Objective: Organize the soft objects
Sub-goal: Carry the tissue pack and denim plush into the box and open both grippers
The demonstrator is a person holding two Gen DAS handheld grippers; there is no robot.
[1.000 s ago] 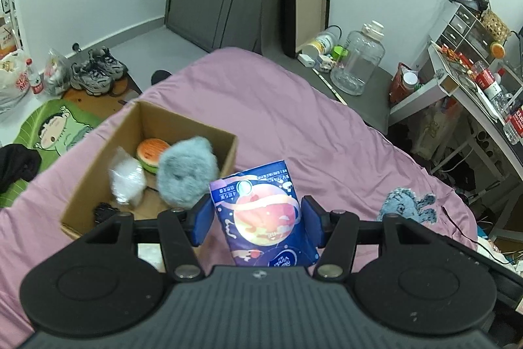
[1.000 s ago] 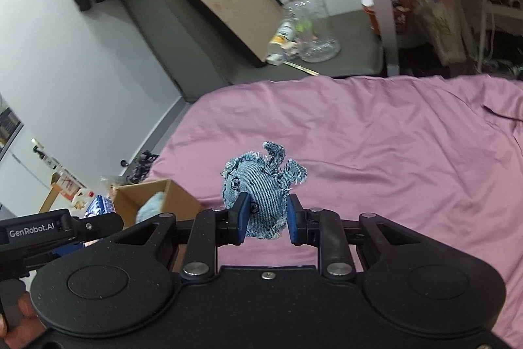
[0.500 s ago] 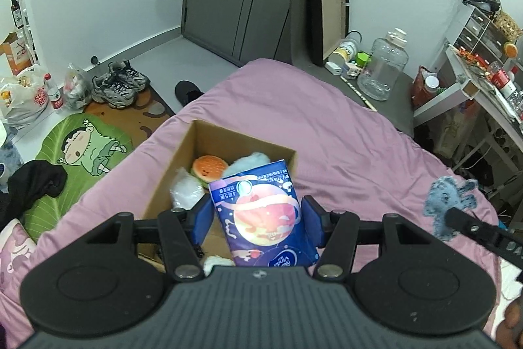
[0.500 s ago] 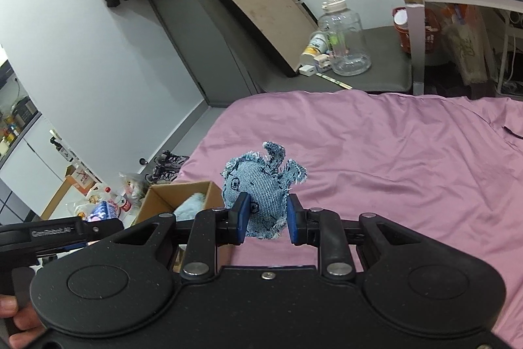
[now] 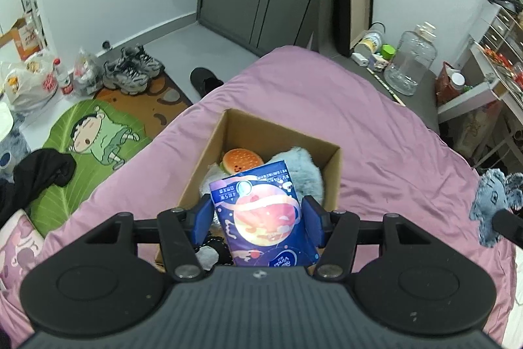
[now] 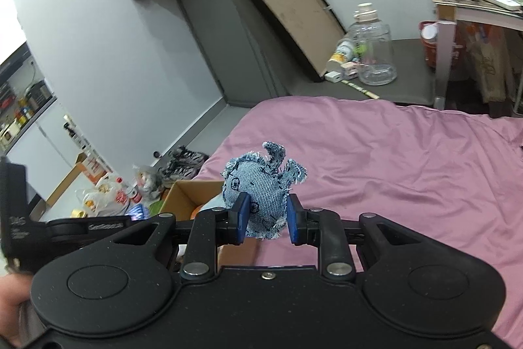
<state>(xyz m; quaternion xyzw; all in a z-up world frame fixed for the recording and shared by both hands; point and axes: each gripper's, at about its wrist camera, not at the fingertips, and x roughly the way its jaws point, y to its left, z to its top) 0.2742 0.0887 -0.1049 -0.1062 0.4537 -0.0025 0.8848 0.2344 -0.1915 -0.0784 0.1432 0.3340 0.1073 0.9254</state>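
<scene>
1. On the pink bedsheet (image 5: 376, 126) sits an open cardboard box (image 5: 331, 165), flaps up, near the bed's left edge.
2. Left gripper (image 5: 258, 219) is clamped on a blue tissue pack (image 5: 264, 218) with a planet print; both blue pads press its sides. Pack is upright, held above the near end of the box.
3. Box contents visible: burger plush (image 5: 242, 161) toward the far-left side, grey-blue fluffy toy (image 5: 302, 167) against the right wall, something white under the pack, too hidden to identify.
4. Right gripper (image 6: 266, 216) is closed on a denim stuffed toy (image 6: 261, 185), pinching its lower half; frayed ears stick up above the pads. Toy is in the air over the sheet, to the right of the box.
5. Left wrist view catches that same denim toy at the far right edge, well apart from the box.
6. Right wrist view shows the box corner low left, partly hidden behind the gripper body.
7. Floor left of the bed: cartoon mat (image 5: 94, 139), sneakers (image 5: 132, 71), plastic bags (image 5: 29, 80).
</scene>
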